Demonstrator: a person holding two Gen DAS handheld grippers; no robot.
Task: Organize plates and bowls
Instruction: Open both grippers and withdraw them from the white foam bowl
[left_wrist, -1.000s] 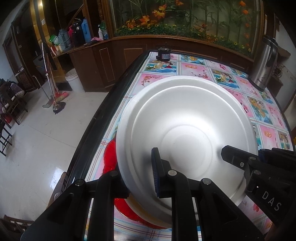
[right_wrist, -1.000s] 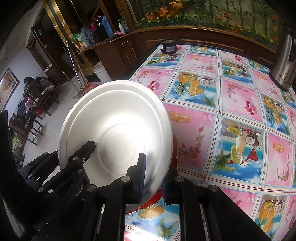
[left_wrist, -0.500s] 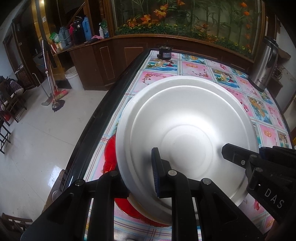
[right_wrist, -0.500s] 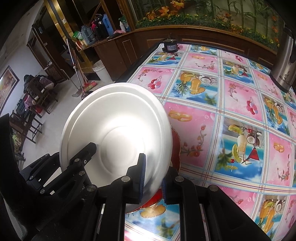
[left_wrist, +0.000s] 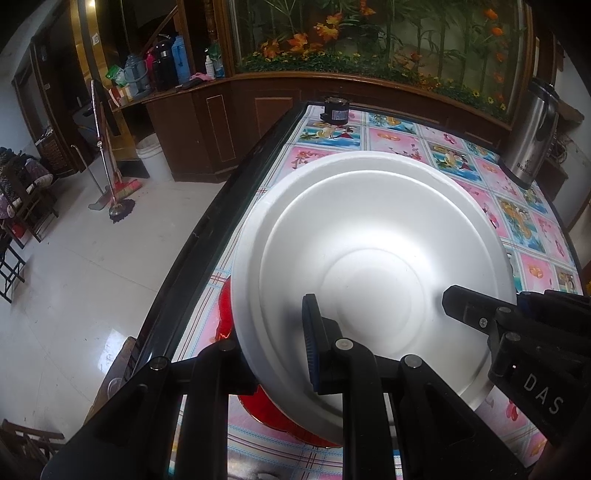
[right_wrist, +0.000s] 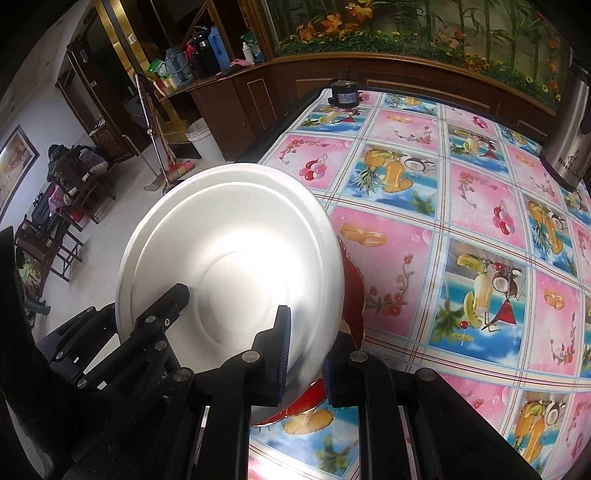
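Observation:
A large white plate (left_wrist: 373, 258) is held tilted above a red plate (left_wrist: 225, 314) that lies near the table's left edge. My left gripper (left_wrist: 273, 350) is shut on the white plate's near rim. My right gripper (right_wrist: 304, 354) is shut on the opposite rim of the same white plate (right_wrist: 229, 258). The red plate (right_wrist: 352, 295) peeks out beneath it in the right wrist view. Most of the red plate is hidden.
The table (right_wrist: 480, 206) has a pink and blue fruit-pattern cloth. A steel thermos (left_wrist: 532, 133) stands at the far right. A small dark device (left_wrist: 335, 110) sits at the far edge. The table's dark left edge (left_wrist: 207, 236) drops to a tiled floor.
The white plate has shifted slightly right and away over the red plate, still held by both grippers.

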